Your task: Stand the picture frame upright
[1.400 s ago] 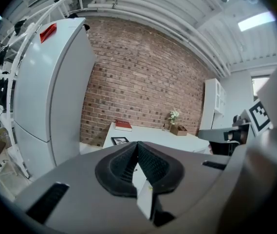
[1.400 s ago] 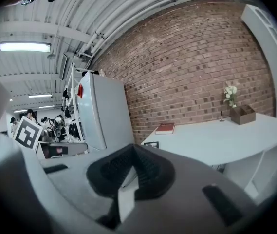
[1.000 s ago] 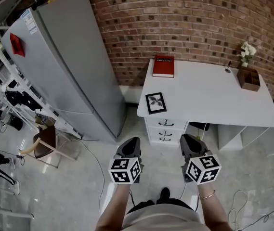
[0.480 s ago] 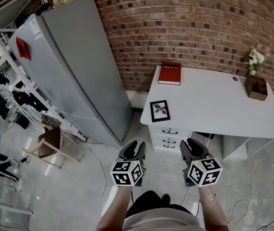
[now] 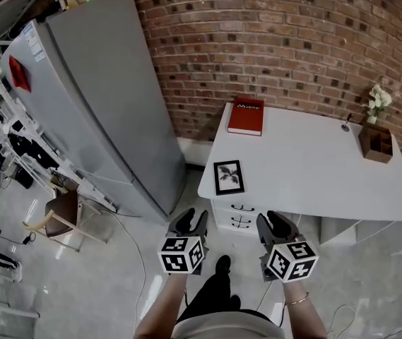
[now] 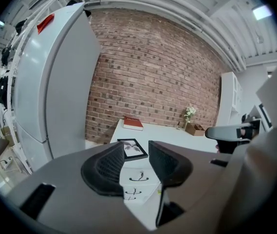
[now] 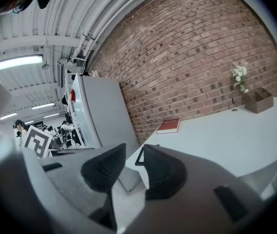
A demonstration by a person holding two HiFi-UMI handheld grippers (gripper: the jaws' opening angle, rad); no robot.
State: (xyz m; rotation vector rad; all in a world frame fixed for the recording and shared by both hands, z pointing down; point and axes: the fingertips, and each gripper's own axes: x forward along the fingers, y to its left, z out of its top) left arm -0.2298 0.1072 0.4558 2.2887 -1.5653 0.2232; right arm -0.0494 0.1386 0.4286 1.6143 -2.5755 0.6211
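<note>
Head view: approach step, with the frame (image 5: 229, 176) lying flat on the desk's (image 5: 314, 168) near left corner, the left gripper (image 5: 188, 221) and right gripper (image 5: 275, 224) short of it, jaws just opened and empty; next, reach its edge.

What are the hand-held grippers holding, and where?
Nothing. The left hand-held gripper and right hand-held gripper have just been opening and are empty; the picture frame lies flat on the desk, untouched.
</note>
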